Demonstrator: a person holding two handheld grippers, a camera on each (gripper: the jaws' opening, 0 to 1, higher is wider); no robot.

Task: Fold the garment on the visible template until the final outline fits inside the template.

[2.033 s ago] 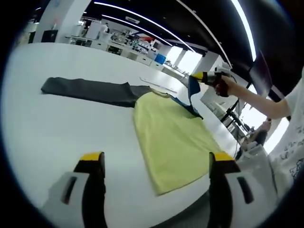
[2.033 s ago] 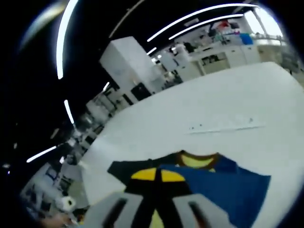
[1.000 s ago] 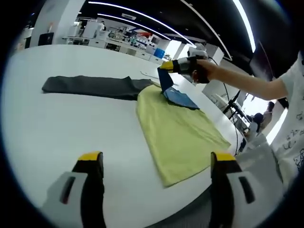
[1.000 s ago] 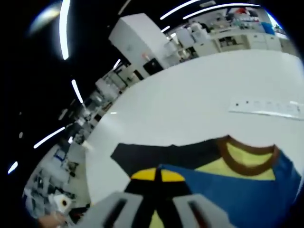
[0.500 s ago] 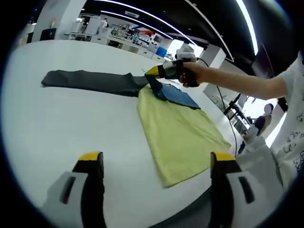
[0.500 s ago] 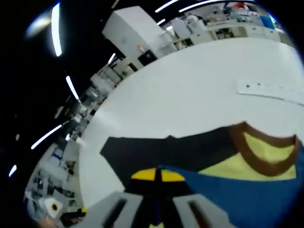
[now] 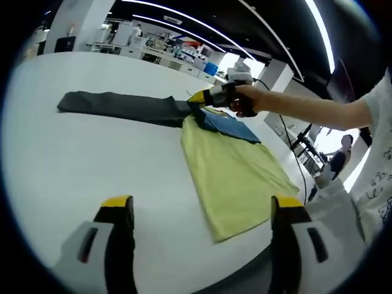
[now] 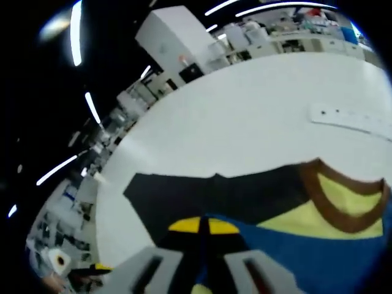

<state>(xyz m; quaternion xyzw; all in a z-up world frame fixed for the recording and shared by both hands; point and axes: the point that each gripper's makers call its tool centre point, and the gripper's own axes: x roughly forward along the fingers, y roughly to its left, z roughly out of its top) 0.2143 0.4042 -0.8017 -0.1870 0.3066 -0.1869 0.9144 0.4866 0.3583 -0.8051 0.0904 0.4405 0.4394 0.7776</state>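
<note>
Brightly lit from long white ceiling light strips [image 7: 184, 26], streaked across a dark ceiling; evenly washed glossy white bench [image 7: 73, 159] with faint, soft shadows only; blown-out glare at the far windows [image 7: 229, 61] in the left gripper view; strong fisheye bending toward the edges; soft blur on the background and near the bottom of the right gripper view.

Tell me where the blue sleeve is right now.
In the left gripper view, the blue sleeve lies across the yellow shirt's far end, pinched in the right tongs, beside the dark garment.
</note>
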